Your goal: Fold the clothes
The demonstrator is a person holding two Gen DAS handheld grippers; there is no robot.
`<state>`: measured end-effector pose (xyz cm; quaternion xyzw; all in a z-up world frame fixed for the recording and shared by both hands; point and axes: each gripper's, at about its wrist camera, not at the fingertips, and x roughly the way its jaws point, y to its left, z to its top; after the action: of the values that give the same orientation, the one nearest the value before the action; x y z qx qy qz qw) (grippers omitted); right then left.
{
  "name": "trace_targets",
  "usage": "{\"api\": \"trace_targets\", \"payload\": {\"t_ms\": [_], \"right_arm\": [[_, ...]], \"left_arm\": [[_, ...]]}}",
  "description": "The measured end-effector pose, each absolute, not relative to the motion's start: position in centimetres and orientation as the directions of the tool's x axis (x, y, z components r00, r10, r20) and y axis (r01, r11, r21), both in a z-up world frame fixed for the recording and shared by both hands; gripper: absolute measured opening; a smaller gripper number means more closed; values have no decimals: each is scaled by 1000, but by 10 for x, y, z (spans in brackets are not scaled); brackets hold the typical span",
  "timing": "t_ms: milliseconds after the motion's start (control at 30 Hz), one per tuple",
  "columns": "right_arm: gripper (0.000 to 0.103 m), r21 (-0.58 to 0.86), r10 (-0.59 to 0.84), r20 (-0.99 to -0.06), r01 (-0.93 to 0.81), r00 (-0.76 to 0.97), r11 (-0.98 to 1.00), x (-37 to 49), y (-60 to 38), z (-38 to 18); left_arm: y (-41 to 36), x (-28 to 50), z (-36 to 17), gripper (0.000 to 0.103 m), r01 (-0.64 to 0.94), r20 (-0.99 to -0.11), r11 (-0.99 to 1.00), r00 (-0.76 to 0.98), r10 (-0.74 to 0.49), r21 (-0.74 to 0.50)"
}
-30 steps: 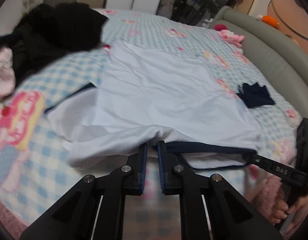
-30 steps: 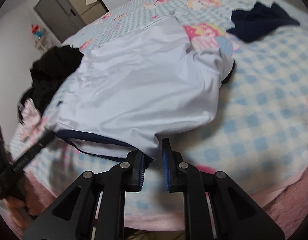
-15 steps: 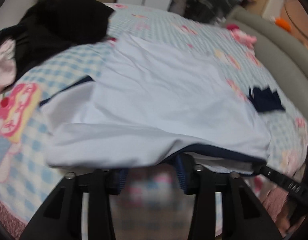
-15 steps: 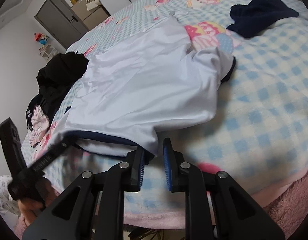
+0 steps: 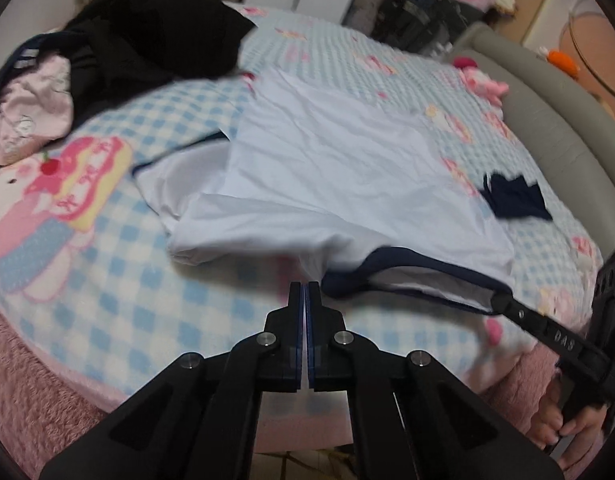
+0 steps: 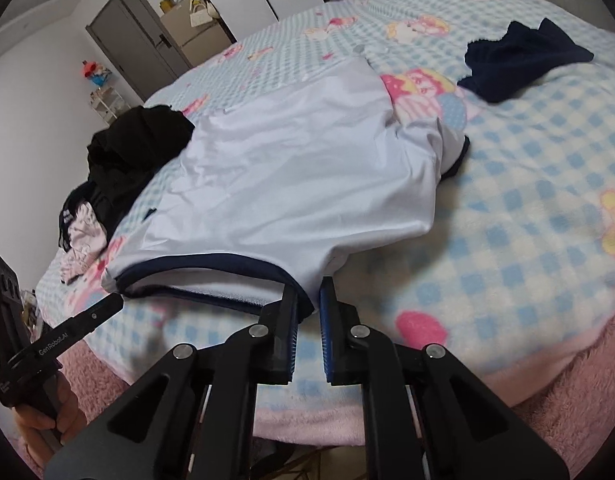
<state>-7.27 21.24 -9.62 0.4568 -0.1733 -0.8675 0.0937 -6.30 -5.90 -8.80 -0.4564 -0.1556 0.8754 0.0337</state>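
Left wrist: left gripper [image 5: 306, 292] at the near edge of the shirt [image 5: 347, 168], fingers together, seemingly nipping a thin white fold beside the navy neckband [image 5: 407, 264]. Spread flat on the bed [image 5: 107, 300], collar end nearest, one sleeve tucked under on the left. To do the fold well: lift both shoulder points level and together, carry them straight toward the far hem, lay down without dragging. Worth checking the nip is real before pulling, since very little cloth shows at the tips. Black clothes [image 5: 155, 36] and a pink garment [image 5: 31, 108] heaped far left, well apart from the shirt; small navy piece [image 5: 515, 200] near its right side. Grey padded bed frame [image 5: 547, 128] to the right.

Right wrist: right gripper [image 6: 307, 308] at the other end of the neckband, fingers close together and clamped on the navy trim. Person's hand [image 6: 47, 416] low on the left, on the other handle. Soft blue-checked fleece underneath, likely to cling, so lift rather than slide. Grey door [image 6: 135, 40] and white wall behind.
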Motion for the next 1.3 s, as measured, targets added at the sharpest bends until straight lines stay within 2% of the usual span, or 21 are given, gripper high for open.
{"api": "trace_targets", "payload": {"t_ms": [33,100,167,200,300,433,500,533,567,633,667,767,967,1133,1233,1267,1300], "right_arm": [[10,398,-328,-762,-4,-559,-917,-73,213,-100],[11,419,-347,-762,-8,-546,-908,-74,215,-105],[11,410,-344,-768,-3,-540,-912,-75,215,-107],[14,404,-338,-771,-4,-540,-915,-75,215,-107],[21,395,-326,-773,-11,-544,-919,-74,217,-108],[25,398,-327,-774,-15,-542,-917,-75,220,-110],[25,395,-324,-780,-19,-535,-919,-78,220,-113],[25,389,-319,-783,-20,-535,-921,-79,219,-114],[25,382,-313,-785,-20,-534,-924,-80,218,-115],[21,377,-309,-784,-18,-539,-926,-78,217,-115],[11,374,-307,-779,-12,-547,-927,-76,217,-112],[7,369,-310,-755,16,-577,-929,-68,215,-98],[6,410,-348,-731,29,-587,-911,-52,214,-87],[6,369,-328,-780,31,-532,-929,-46,206,-108],[11,369,-333,-829,7,-450,-929,-52,206,-131],[11,386,-349,-830,3,-435,-923,-51,207,-133],[16,390,-354,-832,5,-427,-921,-50,208,-132]], "left_arm": [[-56,-66,-92,3,74,-798,-951,-566,208,-300],[-48,-71,-97,12,53,-819,-968,-545,178,-246],[-38,-78,-104,43,7,-843,-980,-512,168,-200],[-35,-79,-106,46,-6,-847,-982,-505,168,-191],[-28,-77,-110,47,-25,-846,-982,-503,176,-189],[-23,-81,-111,46,-26,-836,-987,-527,149,-159],[-29,-87,-105,27,15,-822,-985,-553,136,-173],[-34,-89,-101,13,40,-812,-981,-567,136,-192],[-39,-91,-97,7,65,-802,-975,-581,135,-212],[-52,-85,-86,5,99,-771,-948,-611,181,-302],[-57,-81,-83,5,111,-762,-931,-612,211,-347],[-66,-66,-79,5,135,-744,-885,-605,281,-445],[-82,-42,-100,5,203,-736,-800,-563,376,-565],[-83,-44,-136,5,252,-755,-751,-474,454,-610],[-82,-47,-167,6,309,-762,-700,-347,547,-644],[-79,-42,-168,6,304,-766,-706,-330,552,-640],[-75,-36,-165,6,288,-774,-723,-326,543,-628]]}}
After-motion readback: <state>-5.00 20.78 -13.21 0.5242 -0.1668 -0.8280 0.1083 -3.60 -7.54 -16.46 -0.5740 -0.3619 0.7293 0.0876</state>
